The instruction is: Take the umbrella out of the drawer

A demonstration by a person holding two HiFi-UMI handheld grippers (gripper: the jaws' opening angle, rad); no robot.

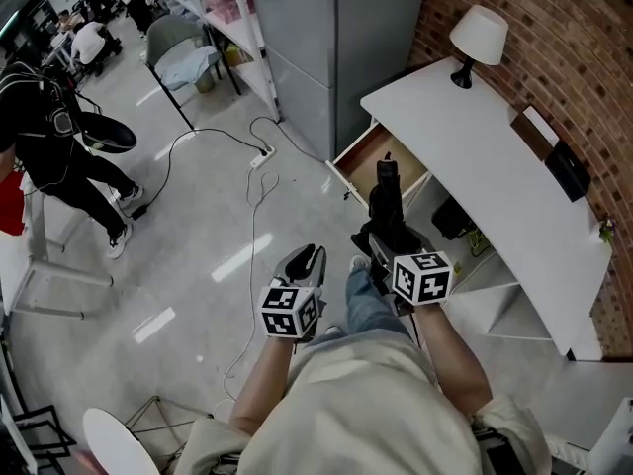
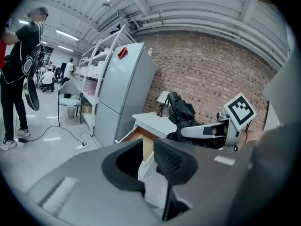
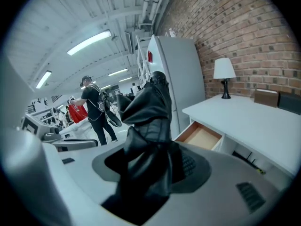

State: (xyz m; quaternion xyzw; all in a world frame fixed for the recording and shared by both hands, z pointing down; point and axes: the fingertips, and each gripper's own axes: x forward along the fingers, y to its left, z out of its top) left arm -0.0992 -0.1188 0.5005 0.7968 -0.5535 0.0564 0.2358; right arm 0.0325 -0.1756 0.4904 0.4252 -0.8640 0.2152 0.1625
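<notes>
My right gripper [image 1: 384,237] is shut on a folded black umbrella [image 1: 387,198], which sticks up and forward out of its jaws, clear of the drawer. In the right gripper view the umbrella [image 3: 149,111] fills the space between the pads. The wooden drawer [image 1: 368,158] of the white desk [image 1: 475,137] stands pulled out beyond the umbrella, and the part of its inside that shows is bare. To the left and a little lower, my left gripper [image 1: 305,258] hangs over the floor. Its jaws [image 2: 147,150] stand a little apart, with nothing between them.
A white lamp [image 1: 478,36] stands on the desk's far end against the brick wall. A grey fridge [image 1: 326,38] stands left of the desk. A cable and power strip [image 1: 261,156] lie on the floor. A person in black [image 1: 49,137] stands at the far left.
</notes>
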